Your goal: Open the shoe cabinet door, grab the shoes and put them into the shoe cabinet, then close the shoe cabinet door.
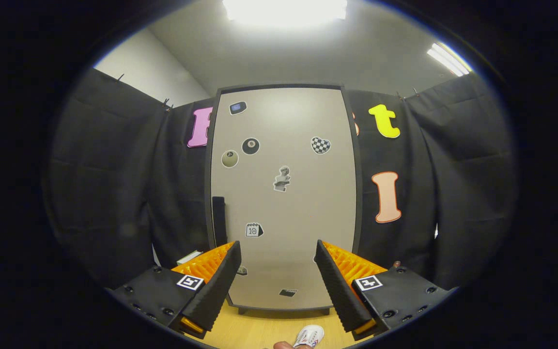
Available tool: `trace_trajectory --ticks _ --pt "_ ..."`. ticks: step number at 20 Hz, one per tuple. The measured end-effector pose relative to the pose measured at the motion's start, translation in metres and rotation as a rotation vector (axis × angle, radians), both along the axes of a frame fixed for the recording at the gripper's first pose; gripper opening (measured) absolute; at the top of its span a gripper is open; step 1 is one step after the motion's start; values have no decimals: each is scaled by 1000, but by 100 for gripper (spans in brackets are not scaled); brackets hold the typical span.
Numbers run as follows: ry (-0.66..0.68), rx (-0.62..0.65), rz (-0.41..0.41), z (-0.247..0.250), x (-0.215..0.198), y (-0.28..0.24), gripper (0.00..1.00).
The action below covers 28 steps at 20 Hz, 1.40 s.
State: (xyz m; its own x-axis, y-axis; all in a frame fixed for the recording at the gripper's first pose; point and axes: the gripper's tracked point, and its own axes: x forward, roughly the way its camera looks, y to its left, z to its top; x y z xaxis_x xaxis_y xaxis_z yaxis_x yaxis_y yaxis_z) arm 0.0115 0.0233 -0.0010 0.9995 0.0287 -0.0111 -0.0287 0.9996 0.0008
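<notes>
Hand-held gripper (277,252) spread wide, gripping nothing, facing the closed shoe cabinet door (284,194), white shoe (310,335) on the wooden floor (255,327) between the fingers.

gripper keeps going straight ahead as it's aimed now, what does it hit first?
Most likely the shut shoe cabinet door, right of its dark handle. The gripper is open, nothing between its fingers; depth to the door is unclear.

Booth under ceiling lights

Black cloth (114,184) is hanging as the walls, a pale ceiling (308,53) is glowing under two light panels (284,8), and wooden flooring (255,329) is showing below.
</notes>
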Motion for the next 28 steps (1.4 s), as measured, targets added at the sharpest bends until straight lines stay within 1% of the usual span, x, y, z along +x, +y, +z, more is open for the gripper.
trace_trajectory --ticks 3,7,10,12,20,24,26,28 --pt "3 26 56 3 13 15 98" --pt "24 -23 55 -2 45 26 98" --pt "37 -33 96 -10 73 52 98" --pt "40 -41 108 -15 92 66 98" --pt "97 -1 154 -37 169 113 98" --pt "137 -19 181 -56 190 128 96" --pt "148 -53 176 -64 195 131 95" --pt "136 -99 156 -65 197 131 83"
